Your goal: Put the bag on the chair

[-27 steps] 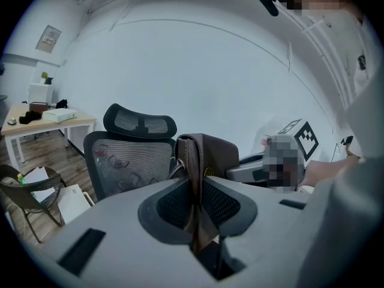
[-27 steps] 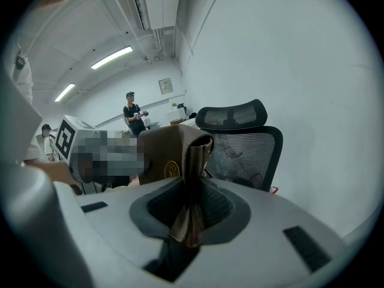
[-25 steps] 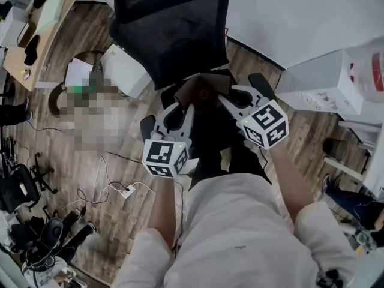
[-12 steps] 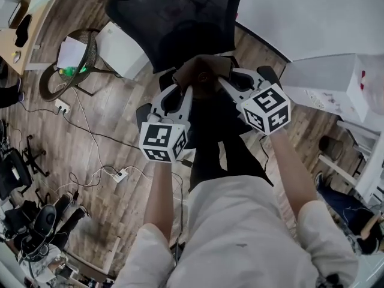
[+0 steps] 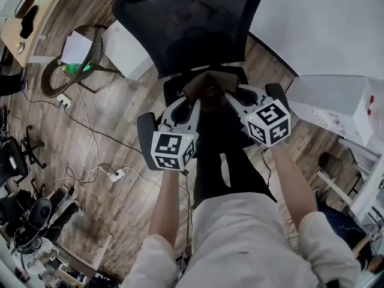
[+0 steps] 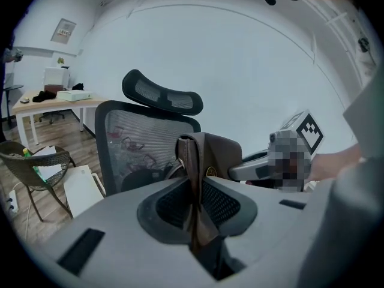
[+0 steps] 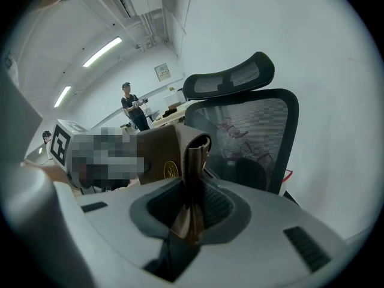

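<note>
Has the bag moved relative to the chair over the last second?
Yes. The bag has come down toward the chair seat, now just below the backrest edge it overlapped before.

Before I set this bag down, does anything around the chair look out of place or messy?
Nothing wrong with the brown bag or the office chair. The only mess is loose cables and a power strip trailing over the floor to the left, a possible trip hazard.
</note>
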The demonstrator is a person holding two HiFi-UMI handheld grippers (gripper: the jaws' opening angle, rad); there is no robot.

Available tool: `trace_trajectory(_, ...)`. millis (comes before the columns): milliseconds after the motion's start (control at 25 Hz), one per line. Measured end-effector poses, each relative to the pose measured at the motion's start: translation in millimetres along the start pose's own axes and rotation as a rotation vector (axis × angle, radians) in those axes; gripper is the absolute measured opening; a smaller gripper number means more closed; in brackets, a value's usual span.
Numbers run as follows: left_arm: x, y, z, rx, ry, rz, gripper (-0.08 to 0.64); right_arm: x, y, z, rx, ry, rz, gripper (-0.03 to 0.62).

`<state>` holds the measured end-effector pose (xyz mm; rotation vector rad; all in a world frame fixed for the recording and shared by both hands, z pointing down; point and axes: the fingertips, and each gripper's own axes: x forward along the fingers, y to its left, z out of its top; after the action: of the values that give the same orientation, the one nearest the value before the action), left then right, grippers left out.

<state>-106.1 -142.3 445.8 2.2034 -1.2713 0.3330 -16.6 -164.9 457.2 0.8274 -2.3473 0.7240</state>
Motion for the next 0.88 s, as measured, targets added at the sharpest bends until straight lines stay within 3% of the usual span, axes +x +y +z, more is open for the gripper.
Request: trace_trajectory(880,58.0,27.6,-71.7,-0.013,0.068,0.050,0.054,57.2,-44.4,-65.4,0.037,0.045,0.027,0.075)
